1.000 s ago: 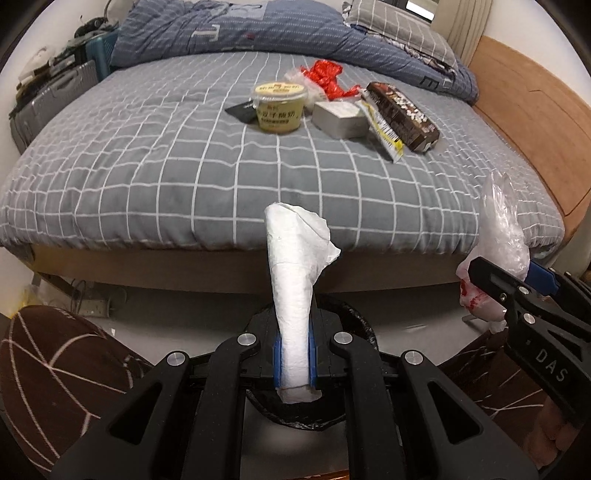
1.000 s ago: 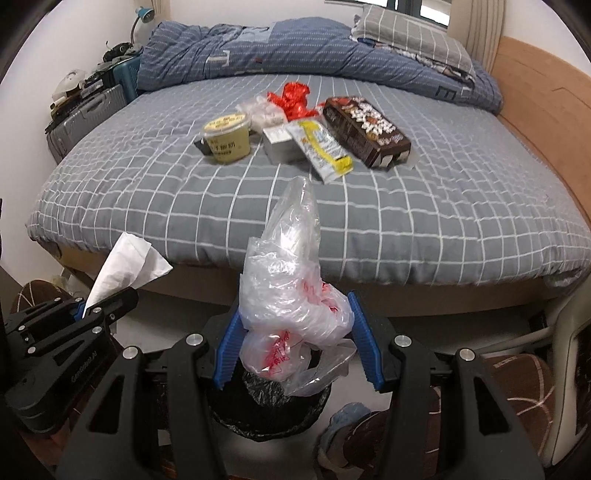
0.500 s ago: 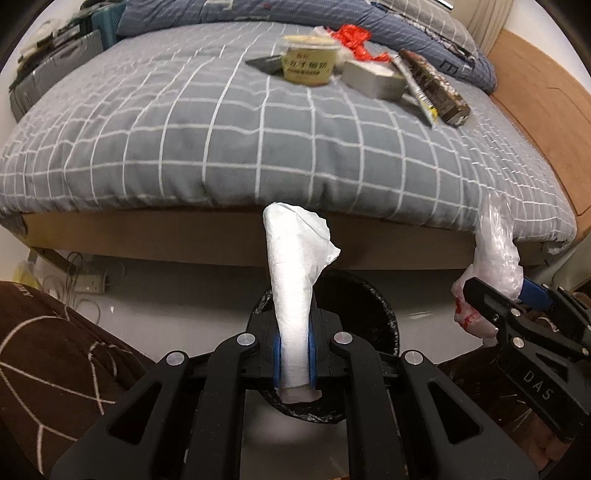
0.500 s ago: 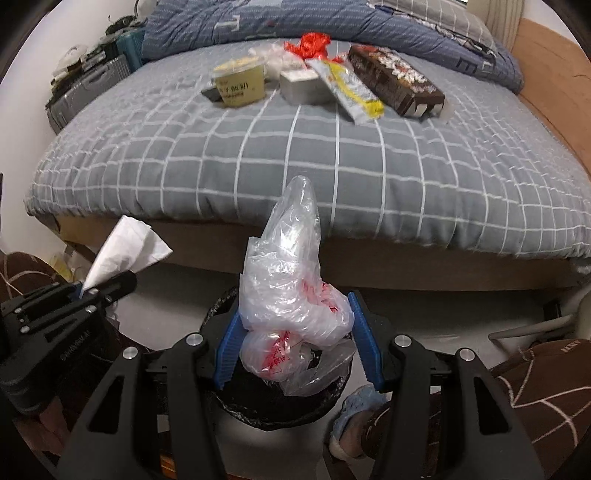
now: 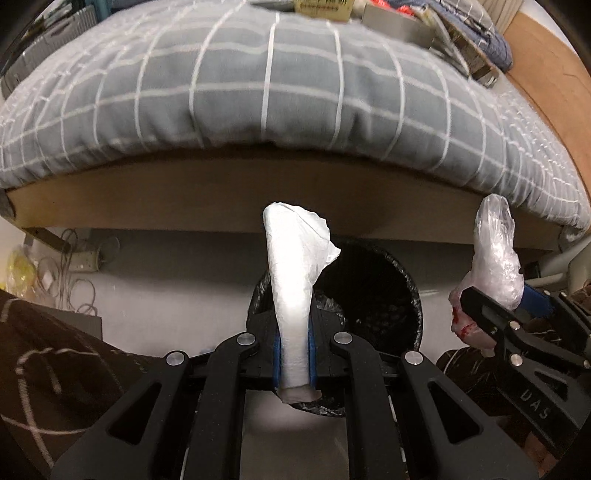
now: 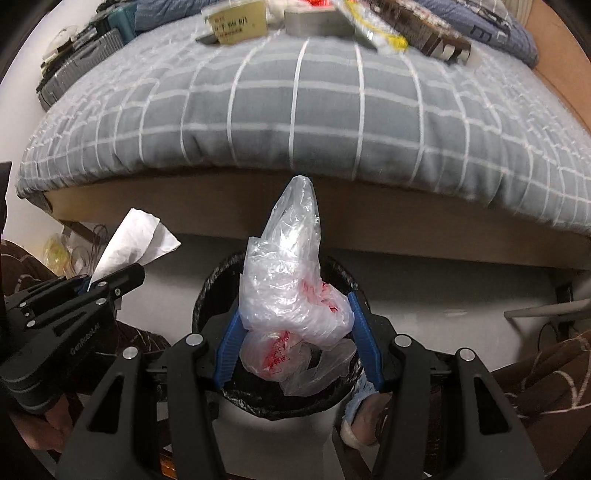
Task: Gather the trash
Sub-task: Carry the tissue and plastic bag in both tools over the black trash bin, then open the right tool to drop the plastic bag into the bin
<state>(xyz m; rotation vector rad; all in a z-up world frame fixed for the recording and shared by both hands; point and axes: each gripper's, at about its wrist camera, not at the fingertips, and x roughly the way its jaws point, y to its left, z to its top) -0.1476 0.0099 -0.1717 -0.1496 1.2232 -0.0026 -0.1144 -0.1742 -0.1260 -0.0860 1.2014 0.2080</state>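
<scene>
Left gripper (image 5: pixel 294 360): blue pads pressed tight together on a rolled white tissue (image 5: pixel 293 280), which stands up out of the jaws. Directly beyond it, the black-lined trash bin (image 5: pixel 373 291) on the pale floor, mouth open toward the camera.

Right gripper (image 6: pixel 297 345): jaws about half spread, clamped on a crumpled clear plastic bag (image 6: pixel 291 280) with red print (the lower folds bulge out below the pads). The bag's peak points up toward the bed edge. The bin rim shows behind and below the bag in the right wrist view, so the bag sits over the bin mouth.

Each gripper appears at the edge of the other's view; the two are side by side, apart.

A foot in a light blue slipper (image 6: pixel 360 410) just beside the bin. Brown patterned fabric at both lower corners.

Beyond: wooden bed frame (image 5: pixel 184 199), then the grey checked bedcover (image 6: pixel 295 107). On the far bedcover, more trash: a yellowish tub (image 6: pixel 240 22), a grey box (image 6: pixel 317 20), a yellow-marked wrapper (image 6: pixel 380 33), a dark chocolate packet (image 6: pixel 428 33) (all blurred).
</scene>
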